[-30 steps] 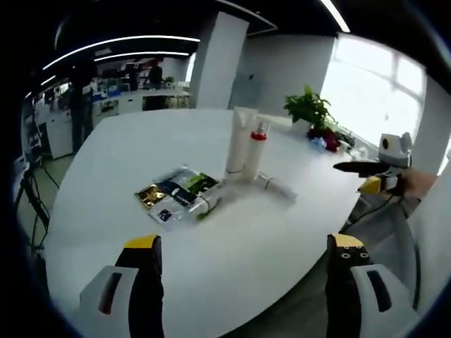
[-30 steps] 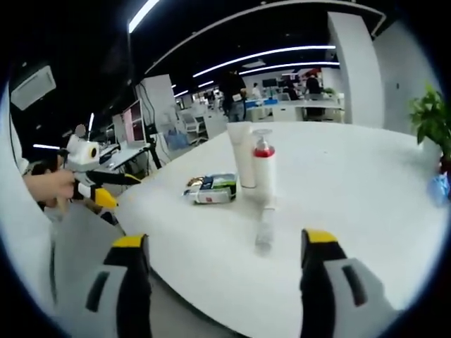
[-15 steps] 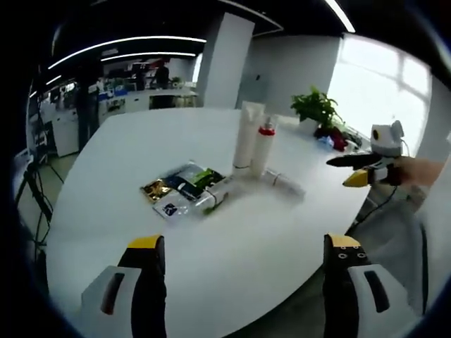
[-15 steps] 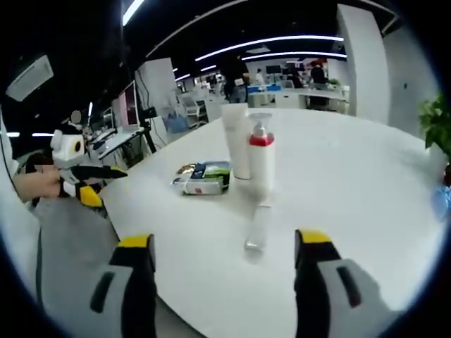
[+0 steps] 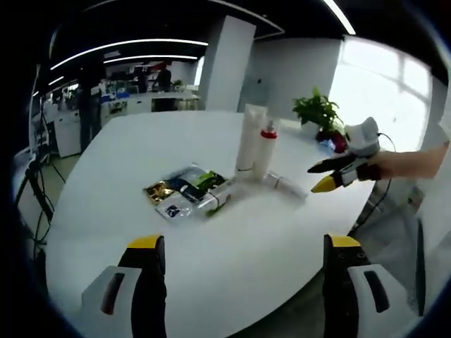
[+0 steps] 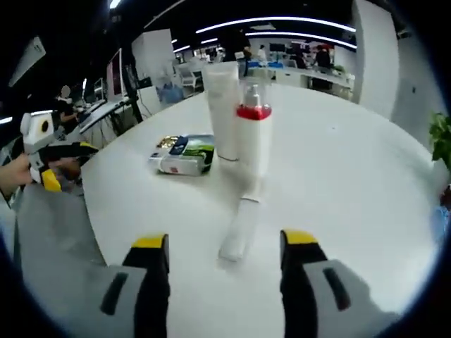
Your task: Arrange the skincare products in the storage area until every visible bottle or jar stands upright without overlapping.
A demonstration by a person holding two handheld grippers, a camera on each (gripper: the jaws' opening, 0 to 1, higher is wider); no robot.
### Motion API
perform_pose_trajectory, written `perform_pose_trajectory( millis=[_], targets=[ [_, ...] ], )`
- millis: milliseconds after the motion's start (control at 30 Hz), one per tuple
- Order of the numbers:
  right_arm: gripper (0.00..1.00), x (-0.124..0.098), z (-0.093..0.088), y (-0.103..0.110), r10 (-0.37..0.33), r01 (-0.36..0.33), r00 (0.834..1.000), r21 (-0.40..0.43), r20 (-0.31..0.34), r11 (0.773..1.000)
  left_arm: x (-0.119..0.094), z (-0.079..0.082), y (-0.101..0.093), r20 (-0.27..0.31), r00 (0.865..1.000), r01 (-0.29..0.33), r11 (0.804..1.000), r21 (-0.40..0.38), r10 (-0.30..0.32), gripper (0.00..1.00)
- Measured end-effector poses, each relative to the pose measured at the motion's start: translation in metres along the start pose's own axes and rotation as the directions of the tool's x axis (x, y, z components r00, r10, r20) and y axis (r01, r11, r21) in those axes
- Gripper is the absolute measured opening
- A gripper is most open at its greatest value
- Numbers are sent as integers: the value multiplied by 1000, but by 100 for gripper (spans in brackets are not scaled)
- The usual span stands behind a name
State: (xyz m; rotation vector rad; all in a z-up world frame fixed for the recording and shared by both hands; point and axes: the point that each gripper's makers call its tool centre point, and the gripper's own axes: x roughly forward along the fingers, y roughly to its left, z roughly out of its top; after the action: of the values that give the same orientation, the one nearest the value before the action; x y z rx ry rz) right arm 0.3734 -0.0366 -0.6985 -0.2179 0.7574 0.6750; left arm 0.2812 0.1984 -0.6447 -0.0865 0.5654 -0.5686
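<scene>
Right gripper [image 6: 220, 246]: jaws spread wide, nothing between them, hanging over the near edge of the white table [image 6: 366, 176]; lined up on the lying tube, apparently to close on it next. Seen from the other side in the left gripper view [image 5: 320, 176], held out over the table's far edge, jaws parted.

Left gripper [image 5: 239, 253]: jaws apart and empty, low over the table's near edge, well apart from the products; probably waiting its turn.

Lying tube [image 6: 239, 227]: small clear tube flat on the table, just ahead of the right gripper's jaws. Long axis runs away from that gripper toward the pump bottle, far end nearly touching the bottle's base. Not yet upright, so likely the piece in hand.

Pump bottle [image 6: 254, 141]: white, red collar, upright, pump on top.

Tall tube [image 6: 224, 109]: white, standing on its cap, just beside the pump bottle; touching or not, cannot tell.

Sachets and small tube [image 5: 184, 193]: flat packets in a loose overlapping heap, with a small white tube lying at the edge. Still to sort, by the look of it.

Potted plant [image 5: 316, 109]: at the table's far side.
</scene>
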Motion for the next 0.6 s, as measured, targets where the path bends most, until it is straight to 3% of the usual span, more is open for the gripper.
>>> perform_pose_trajectory(
  millis=[67,167,467,600],
  targets=[
    [52,9,-2,-2,-4,4,999,-17,-41,1000,0,0,0,0,1000,4,1000,-5,-4,90],
    [45,20,-14,-3,-21,20,988,-6,-156,1000,0,0,-1,2,1000,9,1000,-12,-9,89],
    [37,45,-13,-9,-78,70,973,-40,-217,997,-1,2,-3,8,1000,16,999,-27,-16,88],
    [30,54,-16,-19,-112,107,958,-33,-263,994,0,3,-7,-14,1000,21,999,29,-21,86]
  ],
)
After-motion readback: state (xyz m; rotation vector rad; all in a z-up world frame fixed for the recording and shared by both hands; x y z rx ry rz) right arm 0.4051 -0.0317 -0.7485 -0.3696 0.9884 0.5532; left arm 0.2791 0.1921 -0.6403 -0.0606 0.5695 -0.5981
